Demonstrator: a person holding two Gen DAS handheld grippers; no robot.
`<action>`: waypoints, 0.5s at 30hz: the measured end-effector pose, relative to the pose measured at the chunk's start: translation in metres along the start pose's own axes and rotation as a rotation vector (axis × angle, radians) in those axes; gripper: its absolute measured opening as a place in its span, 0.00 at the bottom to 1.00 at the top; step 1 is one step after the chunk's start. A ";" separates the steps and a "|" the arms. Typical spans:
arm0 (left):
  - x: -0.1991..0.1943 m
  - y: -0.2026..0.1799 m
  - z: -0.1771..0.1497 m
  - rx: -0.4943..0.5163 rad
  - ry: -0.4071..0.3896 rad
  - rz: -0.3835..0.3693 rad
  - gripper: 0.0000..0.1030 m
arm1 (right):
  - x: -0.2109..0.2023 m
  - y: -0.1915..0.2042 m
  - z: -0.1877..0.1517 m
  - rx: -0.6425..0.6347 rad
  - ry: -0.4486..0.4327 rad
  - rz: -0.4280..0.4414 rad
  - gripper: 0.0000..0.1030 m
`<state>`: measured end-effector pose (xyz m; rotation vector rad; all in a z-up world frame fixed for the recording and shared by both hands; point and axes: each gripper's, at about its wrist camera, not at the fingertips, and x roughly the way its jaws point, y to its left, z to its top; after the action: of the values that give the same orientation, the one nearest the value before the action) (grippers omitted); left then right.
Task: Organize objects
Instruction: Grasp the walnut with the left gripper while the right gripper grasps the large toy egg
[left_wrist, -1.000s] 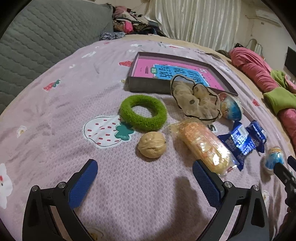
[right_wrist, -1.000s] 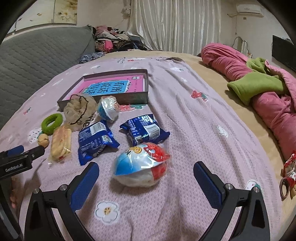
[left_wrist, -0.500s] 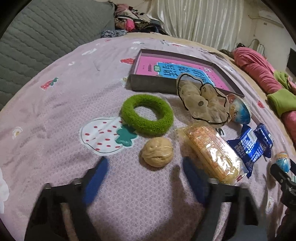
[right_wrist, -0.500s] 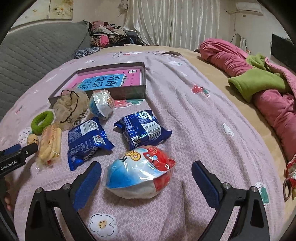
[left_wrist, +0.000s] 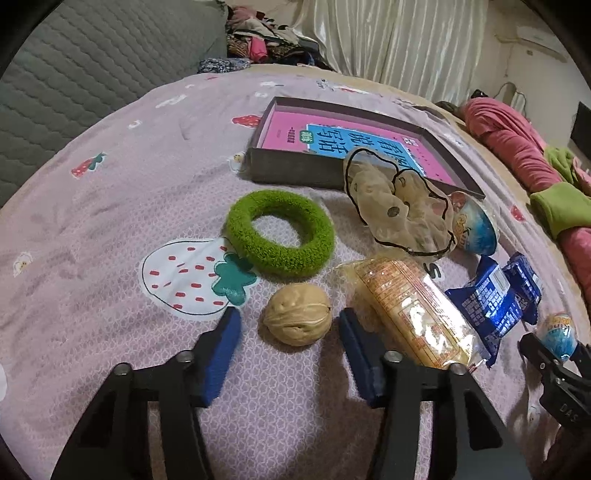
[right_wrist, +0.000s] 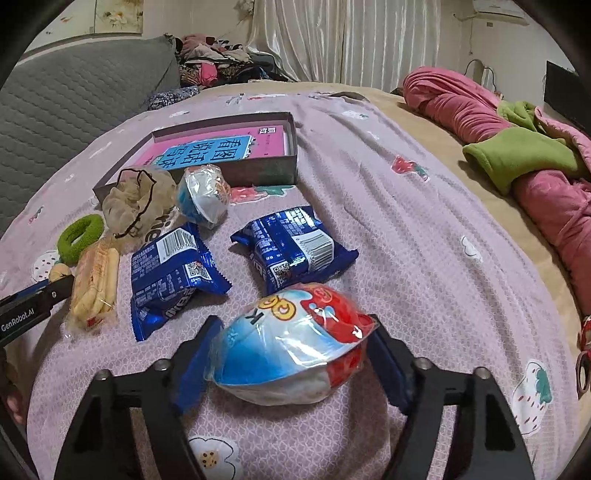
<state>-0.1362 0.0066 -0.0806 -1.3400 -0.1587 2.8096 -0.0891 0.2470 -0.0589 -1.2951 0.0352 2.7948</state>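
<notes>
Closing, the left tongs (left_wrist: 290, 332) straddle the walnut (left_wrist: 297, 318) untouched; the right tongs (right_wrist: 291, 356) pinch the toy egg (right_wrist: 291, 347).

Tan walnut (left_wrist: 297, 319) and foil-wrapped egg (right_wrist: 291, 347) on lilac bedspread (right_wrist: 388, 229)

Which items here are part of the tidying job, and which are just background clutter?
Job items: walnut, green ring, wafer pack, blue snack packs, wrapped egg toy, second egg toy, beige scrunchie, box.

Lying about: pink quilt, clothes pile, curtain.
</notes>
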 end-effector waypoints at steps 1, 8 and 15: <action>0.001 0.000 0.000 -0.001 0.001 -0.003 0.45 | 0.000 0.000 -0.001 0.000 -0.002 0.002 0.69; 0.001 -0.003 0.000 0.010 0.002 -0.010 0.35 | -0.002 0.002 -0.002 -0.015 -0.006 0.005 0.66; -0.007 -0.004 -0.002 0.023 -0.018 -0.006 0.35 | -0.009 0.000 0.000 -0.010 -0.024 0.039 0.65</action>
<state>-0.1308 0.0102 -0.0758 -1.3080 -0.1296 2.8101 -0.0834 0.2467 -0.0524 -1.2764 0.0465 2.8463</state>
